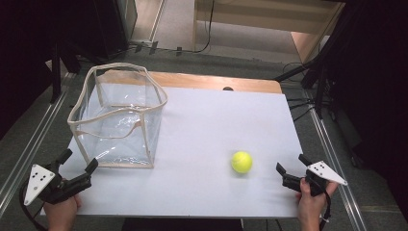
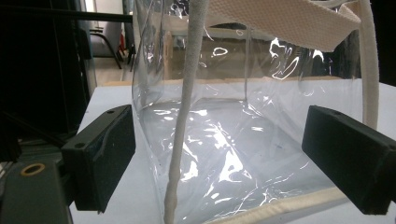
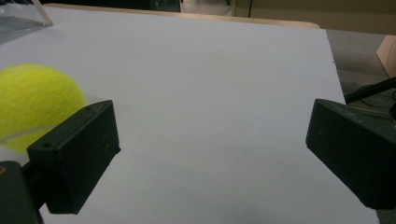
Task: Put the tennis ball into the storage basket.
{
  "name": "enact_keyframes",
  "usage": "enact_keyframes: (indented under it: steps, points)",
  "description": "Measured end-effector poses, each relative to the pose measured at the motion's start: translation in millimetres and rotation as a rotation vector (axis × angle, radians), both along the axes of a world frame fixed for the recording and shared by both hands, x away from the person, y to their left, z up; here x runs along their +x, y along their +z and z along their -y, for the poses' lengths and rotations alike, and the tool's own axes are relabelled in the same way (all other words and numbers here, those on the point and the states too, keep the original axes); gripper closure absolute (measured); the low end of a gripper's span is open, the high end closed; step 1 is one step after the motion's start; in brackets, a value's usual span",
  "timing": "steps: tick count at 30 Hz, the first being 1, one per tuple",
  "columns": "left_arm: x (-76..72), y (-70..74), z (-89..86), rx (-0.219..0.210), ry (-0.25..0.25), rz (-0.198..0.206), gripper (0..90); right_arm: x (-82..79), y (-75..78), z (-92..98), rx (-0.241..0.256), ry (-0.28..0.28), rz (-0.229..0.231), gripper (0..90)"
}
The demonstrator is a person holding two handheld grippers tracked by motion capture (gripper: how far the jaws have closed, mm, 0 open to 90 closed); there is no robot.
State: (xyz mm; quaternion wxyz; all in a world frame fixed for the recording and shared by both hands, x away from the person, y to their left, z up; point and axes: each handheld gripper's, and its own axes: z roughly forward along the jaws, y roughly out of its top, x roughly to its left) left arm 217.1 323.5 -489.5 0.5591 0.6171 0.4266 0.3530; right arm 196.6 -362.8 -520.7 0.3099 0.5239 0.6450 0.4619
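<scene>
Two grippers rest at the near edge of the white worktop [image 1: 202, 130], both with jaws spread wide and grasping nothing. From the high view, the left gripper [image 1: 78, 161] sits at about seven o'clock, just short of the clear plastic bag [image 1: 120, 118]; the right gripper [image 1: 294, 166] sits at four o'clock, near the tennis ball [image 1: 241, 162] but apart from it. Its own view brings out the ball's [image 3: 35, 105] fuzzy yellow felt, beyond the jaw at nine o'clock. Left gripper view reveals glossy, crinkled film with cream woven piping [image 2: 184, 116], a corner seam standing between the jaws.
</scene>
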Motion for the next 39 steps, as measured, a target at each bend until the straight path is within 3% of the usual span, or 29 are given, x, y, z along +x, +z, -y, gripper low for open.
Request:
enact_keyframes:
  steps: [9,16,24,35,39]
  points:
    - [-1.4,-0.2,0.3,0.008,0.007,0.003,9.9,-0.7,5.7,3.6,0.023,0.003,-0.017,1.6]
    - [-0.9,-0.3,1.0,0.014,0.008,0.001,9.9,-3.3,14.1,2.6,-0.007,0.019,-0.030,1.6]
    - [-1.1,-0.2,1.9,0.024,0.005,0.000,9.9,3.5,27.3,-13.2,-0.068,0.125,-0.076,1.6]
    - [-1.1,-0.2,2.9,0.028,0.007,-0.001,10.0,14.7,39.5,-27.1,-0.107,0.178,-0.097,1.5]
    - [-0.9,-0.3,3.2,0.030,0.008,0.000,10.0,20.3,45.8,-32.9,-0.113,0.216,-0.128,0.0]
